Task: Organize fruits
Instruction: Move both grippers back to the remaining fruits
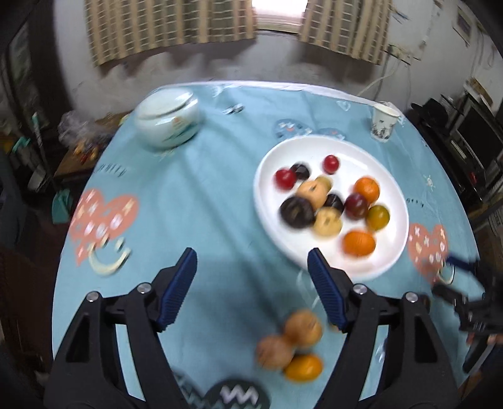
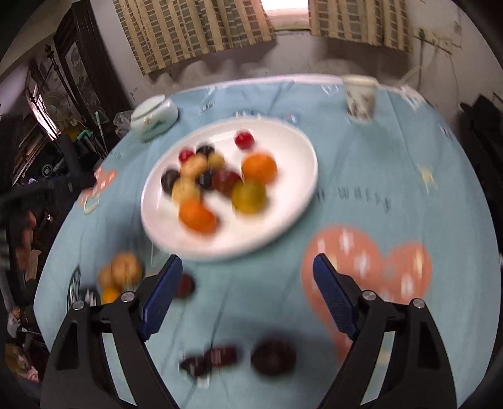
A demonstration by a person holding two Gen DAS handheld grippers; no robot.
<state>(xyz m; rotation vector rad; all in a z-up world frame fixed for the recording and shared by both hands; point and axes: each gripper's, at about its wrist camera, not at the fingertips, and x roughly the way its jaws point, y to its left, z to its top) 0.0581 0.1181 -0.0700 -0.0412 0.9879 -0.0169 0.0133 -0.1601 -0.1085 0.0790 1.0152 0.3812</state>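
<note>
White round plate (image 1: 330, 251), glossy, on the blue-clothed worktop (image 1: 204, 201): mixed fruits (image 1: 366, 188) heaped on it. Left gripper (image 1: 251, 286), fingers apart, empty; three orange-brown fruits (image 1: 290, 344) lie beneath. Right gripper (image 2: 246, 291), fingers apart, empty; only its view shows the dark fruits (image 2: 273, 357) near the edge.

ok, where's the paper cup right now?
Both views show the paper cup upright near the table's far right edge, beyond the white plate, apart from it.

Looks like somebody's home: round table with a cartoon-heart tablecloth (image 1: 195, 195), checked curtains (image 1: 169, 28) at 12 o'clock, cluttered shelves (image 2: 41, 126) around 9.
</note>
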